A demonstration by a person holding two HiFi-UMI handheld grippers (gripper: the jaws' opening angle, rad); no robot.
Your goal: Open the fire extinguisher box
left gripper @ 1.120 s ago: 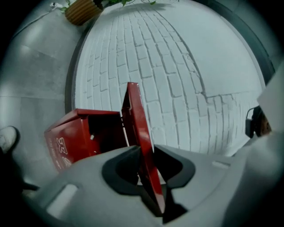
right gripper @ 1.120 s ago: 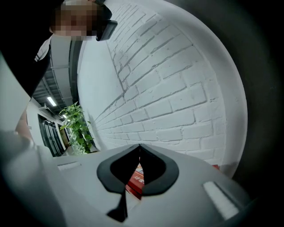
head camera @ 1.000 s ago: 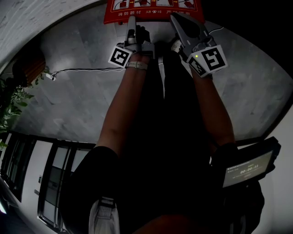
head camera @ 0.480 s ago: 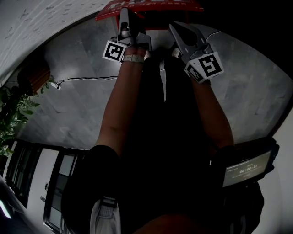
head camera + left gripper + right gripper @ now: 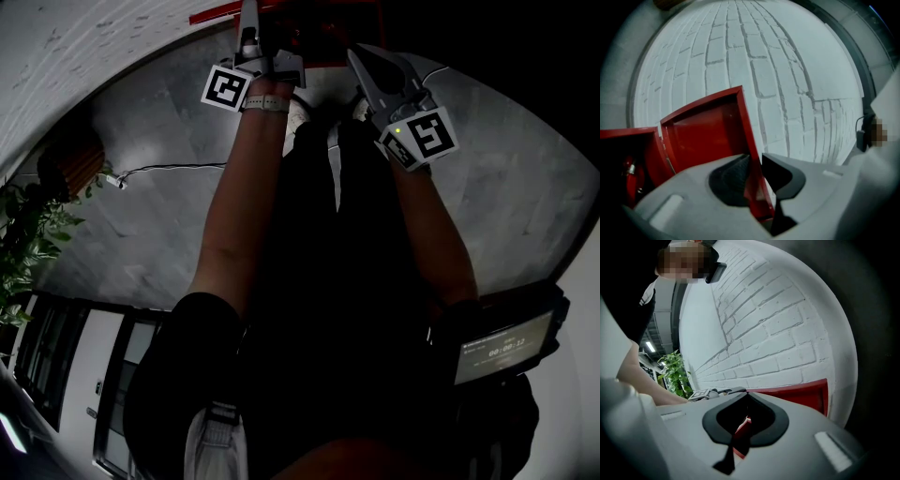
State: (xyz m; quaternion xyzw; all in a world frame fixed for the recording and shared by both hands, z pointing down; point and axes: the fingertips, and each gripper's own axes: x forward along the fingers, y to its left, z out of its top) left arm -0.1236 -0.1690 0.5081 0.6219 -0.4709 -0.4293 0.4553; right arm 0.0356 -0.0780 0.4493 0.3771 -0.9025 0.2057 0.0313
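The red fire extinguisher box [image 5: 330, 37] stands at the foot of the white brick wall. Its lid [image 5: 708, 129] is swung up and shows its inner side. My left gripper [image 5: 249, 13] [image 5: 754, 161] has the lid's free edge between its pads, and its jaws are closing on it. Inside the open box [image 5: 616, 150], at the left, a red extinguisher [image 5: 629, 176] shows in part. My right gripper [image 5: 362, 56] [image 5: 746, 394] hangs to the right of the left one, above the box [image 5: 797, 394], with its tips together and nothing in them.
The white brick wall [image 5: 754, 70] rises behind the box. A black cable [image 5: 169, 169] runs over the grey stone floor [image 5: 141, 225]. A potted plant [image 5: 28, 234] stands at the left. The person's legs fill the middle of the head view, and a small screen [image 5: 502, 347] hangs at the waist.
My left gripper has moved up and away with the lid. The lid's printed face has swung out of the head view. My right gripper has hardly moved.
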